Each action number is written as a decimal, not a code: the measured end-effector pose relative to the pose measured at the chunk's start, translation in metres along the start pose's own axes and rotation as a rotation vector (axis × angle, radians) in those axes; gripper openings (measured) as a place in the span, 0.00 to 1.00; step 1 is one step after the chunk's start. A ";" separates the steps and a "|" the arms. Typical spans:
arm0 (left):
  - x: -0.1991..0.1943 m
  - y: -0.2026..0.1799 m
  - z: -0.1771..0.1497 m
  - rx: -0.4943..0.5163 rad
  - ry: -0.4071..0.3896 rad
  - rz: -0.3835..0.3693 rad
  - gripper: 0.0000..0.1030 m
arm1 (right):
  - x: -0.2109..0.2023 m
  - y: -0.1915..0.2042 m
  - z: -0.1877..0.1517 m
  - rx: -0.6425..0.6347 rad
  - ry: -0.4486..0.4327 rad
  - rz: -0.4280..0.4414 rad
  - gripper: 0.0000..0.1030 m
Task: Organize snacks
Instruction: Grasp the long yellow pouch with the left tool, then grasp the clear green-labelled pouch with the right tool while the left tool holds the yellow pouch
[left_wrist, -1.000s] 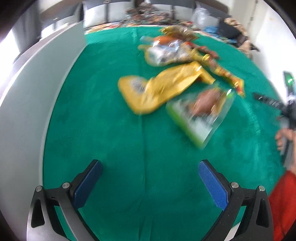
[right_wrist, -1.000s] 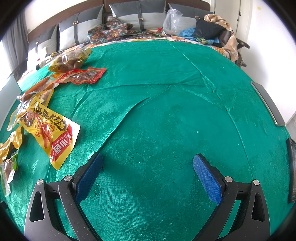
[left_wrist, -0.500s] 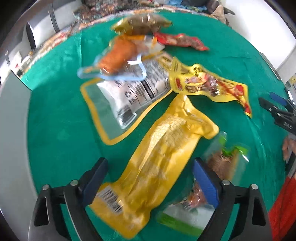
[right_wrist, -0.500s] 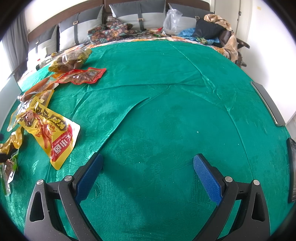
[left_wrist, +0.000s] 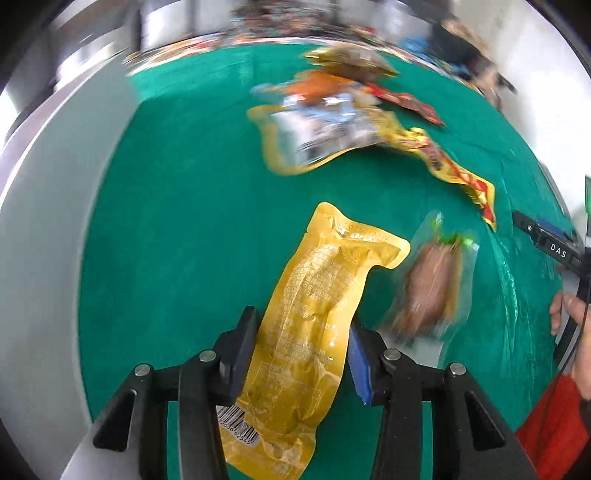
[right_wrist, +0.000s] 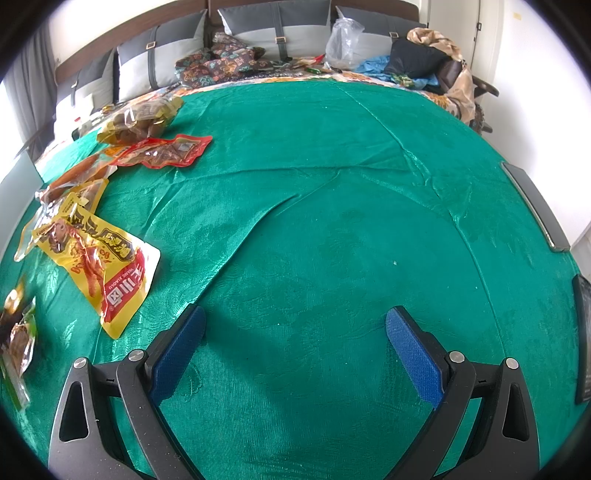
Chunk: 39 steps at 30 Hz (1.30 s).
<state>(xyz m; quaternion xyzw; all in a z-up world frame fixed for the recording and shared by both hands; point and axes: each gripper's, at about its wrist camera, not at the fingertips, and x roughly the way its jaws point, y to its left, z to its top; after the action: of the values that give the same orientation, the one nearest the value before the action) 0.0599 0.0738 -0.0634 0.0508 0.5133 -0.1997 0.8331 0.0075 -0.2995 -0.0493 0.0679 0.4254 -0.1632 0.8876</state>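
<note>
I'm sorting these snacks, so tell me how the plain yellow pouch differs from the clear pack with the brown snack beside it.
The plain yellow pouch is opaque, hiding its contents; the clear pack shows a brown snack. The pouch is longer, the pack shorter. The pouch sits between the left gripper fingers, which have just been closing; the pack lies free. Both rest on the green cloth.

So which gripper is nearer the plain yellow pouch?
Left. The left gripper has its jaws closed around the yellow pouch; the right gripper hangs open over bare cloth, off to its right.

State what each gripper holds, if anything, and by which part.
The left gripper, jaws just closing, clamps the yellow pouch across its middle. The right gripper holds nothing.
</note>
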 end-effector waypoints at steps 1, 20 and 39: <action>-0.006 0.006 -0.013 -0.038 -0.013 0.021 0.44 | 0.000 0.000 0.000 0.000 0.000 0.000 0.97; -0.003 0.021 -0.026 -0.052 -0.121 0.120 0.47 | 0.002 0.000 0.000 0.006 0.000 0.009 0.97; -0.039 0.051 -0.083 -0.265 -0.229 0.061 0.40 | -0.031 0.220 -0.025 0.034 0.248 0.248 0.32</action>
<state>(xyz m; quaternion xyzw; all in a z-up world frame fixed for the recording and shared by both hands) -0.0055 0.1560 -0.0740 -0.0669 0.4353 -0.1094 0.8911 0.0474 -0.0799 -0.0451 0.1547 0.5173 -0.0500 0.8402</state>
